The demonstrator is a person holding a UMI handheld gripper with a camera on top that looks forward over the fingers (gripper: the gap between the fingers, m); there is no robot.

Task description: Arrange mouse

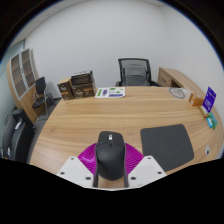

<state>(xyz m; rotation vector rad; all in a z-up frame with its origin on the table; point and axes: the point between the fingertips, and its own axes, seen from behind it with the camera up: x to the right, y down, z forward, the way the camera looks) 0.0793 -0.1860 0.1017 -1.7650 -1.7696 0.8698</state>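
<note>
A black computer mouse (pixel 110 155) sits between my gripper's (pixel 111 163) two fingers, its nose pointing away from me. The magenta pads (pixel 90 159) press against both of its sides, so the gripper is shut on it. The mouse is over the near part of a light wooden table (pixel 90 118). A dark grey mouse mat (pixel 167 146) lies flat on the table just to the right of the mouse and fingers. The mouse's underside is hidden, so I cannot tell whether it touches the table.
At the table's far edge are wooden desk organizers (pixel 78 86), a green and white box (pixel 112 92), a round white object (pixel 178 93) and a purple sign (pixel 209 97). A black office chair (pixel 133 72) stands beyond the table, another chair (pixel 40 97) at the left.
</note>
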